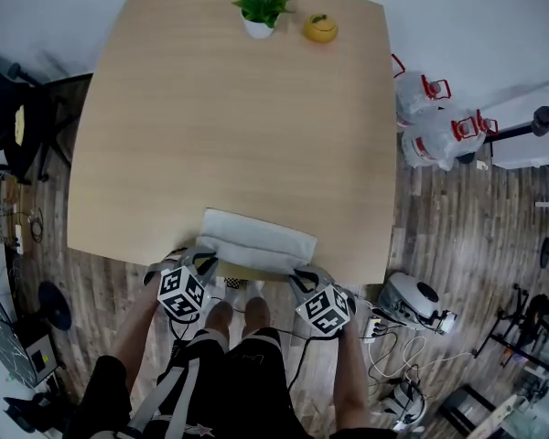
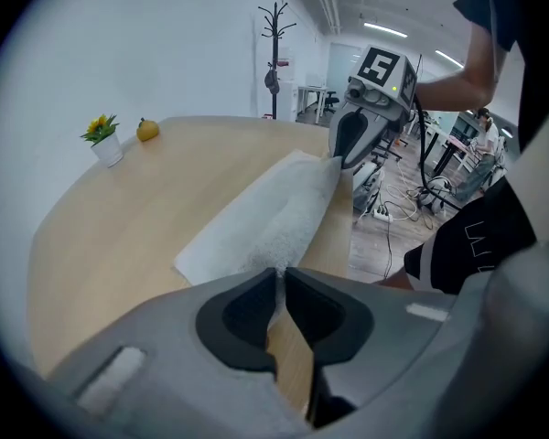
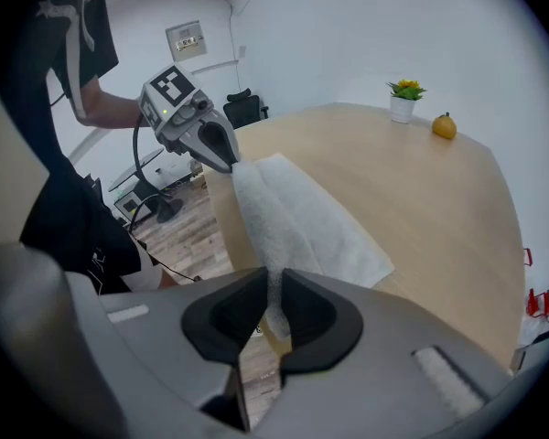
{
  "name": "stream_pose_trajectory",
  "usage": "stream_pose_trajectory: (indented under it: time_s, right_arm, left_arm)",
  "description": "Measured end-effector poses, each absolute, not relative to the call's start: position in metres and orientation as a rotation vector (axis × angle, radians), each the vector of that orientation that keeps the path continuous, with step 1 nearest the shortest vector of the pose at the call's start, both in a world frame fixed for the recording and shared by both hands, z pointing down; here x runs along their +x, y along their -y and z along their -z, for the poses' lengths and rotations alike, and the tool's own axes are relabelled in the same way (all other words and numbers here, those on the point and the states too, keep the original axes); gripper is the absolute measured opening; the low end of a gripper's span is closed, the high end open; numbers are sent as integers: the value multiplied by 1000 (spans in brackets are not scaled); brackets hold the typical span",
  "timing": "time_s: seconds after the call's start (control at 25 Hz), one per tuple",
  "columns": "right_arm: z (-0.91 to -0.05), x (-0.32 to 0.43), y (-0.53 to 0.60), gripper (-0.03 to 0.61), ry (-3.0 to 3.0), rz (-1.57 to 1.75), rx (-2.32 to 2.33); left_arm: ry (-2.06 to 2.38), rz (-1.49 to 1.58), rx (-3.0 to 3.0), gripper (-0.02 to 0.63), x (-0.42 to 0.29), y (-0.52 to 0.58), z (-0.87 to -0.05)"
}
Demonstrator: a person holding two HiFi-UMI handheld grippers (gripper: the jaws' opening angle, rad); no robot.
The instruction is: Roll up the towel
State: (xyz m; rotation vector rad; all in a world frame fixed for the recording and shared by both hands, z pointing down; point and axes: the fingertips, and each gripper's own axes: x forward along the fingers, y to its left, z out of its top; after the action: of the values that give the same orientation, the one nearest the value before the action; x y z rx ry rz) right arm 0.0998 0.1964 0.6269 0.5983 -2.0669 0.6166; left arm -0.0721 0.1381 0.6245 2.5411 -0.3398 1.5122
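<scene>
Beyond the towel (image 1: pixel 256 238) the table (image 1: pixel 229 126) is left open for passage, obstructed only at its far edge by 2 things, a potted plant (image 1: pixel 262 9) and a yellow fruit (image 1: pixel 320 28).

Person's left gripper (image 1: pixel 203 260) and right gripper (image 1: pixel 304 274) side by side, both pitched steeply downward. Each pair of jaws pinches one near corner of the towel (image 1: pixel 256 238). The left forearm (image 1: pixel 135 329) and right forearm (image 1: pixel 350 373) reach forward.
</scene>
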Motion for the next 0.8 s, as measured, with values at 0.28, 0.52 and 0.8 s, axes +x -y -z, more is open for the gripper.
stream_pose_trajectory:
  time_s: [0.28, 0.52, 0.8]
  right_arm:
    - [-626, 99, -194, 52, 2065, -755, 475]
    - [-627, 98, -188, 52, 2062, -827, 380]
    - [-621, 98, -183, 52, 2058, -965, 258]
  left_arm:
    - [176, -1574, 2495, 46, -70, -135, -627]
    - [33, -1593, 2430, 46, -67, -129, -629]
    - [-117, -1602, 2350, 46, -65, -126, -632]
